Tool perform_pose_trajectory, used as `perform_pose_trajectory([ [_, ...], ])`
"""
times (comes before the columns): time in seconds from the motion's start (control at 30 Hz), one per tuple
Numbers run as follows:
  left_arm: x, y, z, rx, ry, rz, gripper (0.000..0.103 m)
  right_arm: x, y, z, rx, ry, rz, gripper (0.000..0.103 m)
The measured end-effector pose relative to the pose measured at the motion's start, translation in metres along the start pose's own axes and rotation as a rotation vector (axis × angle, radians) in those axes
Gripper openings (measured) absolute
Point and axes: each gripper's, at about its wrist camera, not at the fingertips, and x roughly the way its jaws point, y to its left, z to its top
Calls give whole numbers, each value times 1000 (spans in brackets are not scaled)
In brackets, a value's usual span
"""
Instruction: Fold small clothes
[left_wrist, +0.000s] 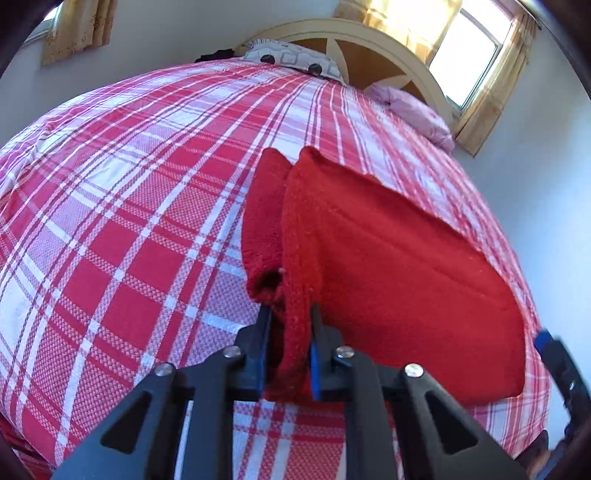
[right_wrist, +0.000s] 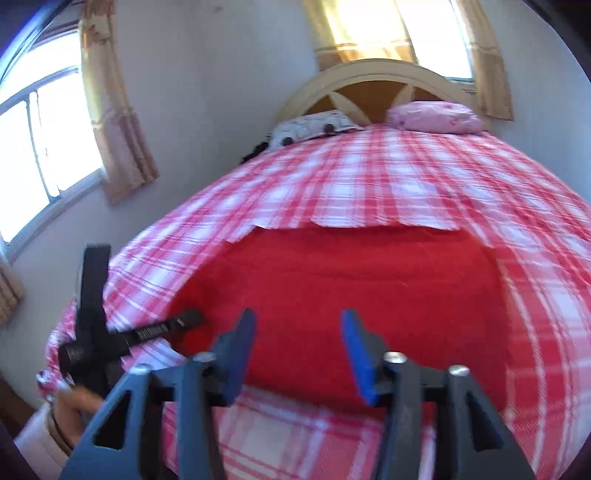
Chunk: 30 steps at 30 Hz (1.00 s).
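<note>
My left gripper (left_wrist: 288, 314) was pinching a bunched edge of the red knitted garment (left_wrist: 388, 266), which lay on the red-and-white plaid bed (left_wrist: 129, 184). My right gripper (right_wrist: 297, 325) hung over the garment's near edge, its jaws spread and holding nothing.

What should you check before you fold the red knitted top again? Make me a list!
1. Left gripper pinching the red knitted top: ok, jaws shut on a bunched edge.
2. Right gripper free: ok, jaws open, nothing between them.
3. Top resting on the red-and-white checked bedspread: ok.
4. Top lying smooth: not ok, the left side is bunched up.
5. Pink pillow out of the way: ok, at the headboard.
6. Grip holds all layers: cannot tell.
</note>
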Motion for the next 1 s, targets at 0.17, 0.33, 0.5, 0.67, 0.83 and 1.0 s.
perform_pose_trajectory([
  [0.17,-17,-8,-6,18,-74,-12,15,50,17,36,-2,93,122,66],
  [0.33,-19,-8,-10,-1,-114,-6,15,120,38,67,10,252,196,66],
  [0.5,-20,-6,-14,-5,-146,-2,15,186,63,77,-21,398,225,66],
  [0.67,-28,-22,-21,58,-199,15,15,229,83,79,-84,523,242,65],
  [0.83,-37,-44,-29,165,-269,26,14,250,106,83,-226,606,217,78],
  [1.0,-38,-54,-31,209,-292,41,13,265,106,84,-290,644,158,78],
])
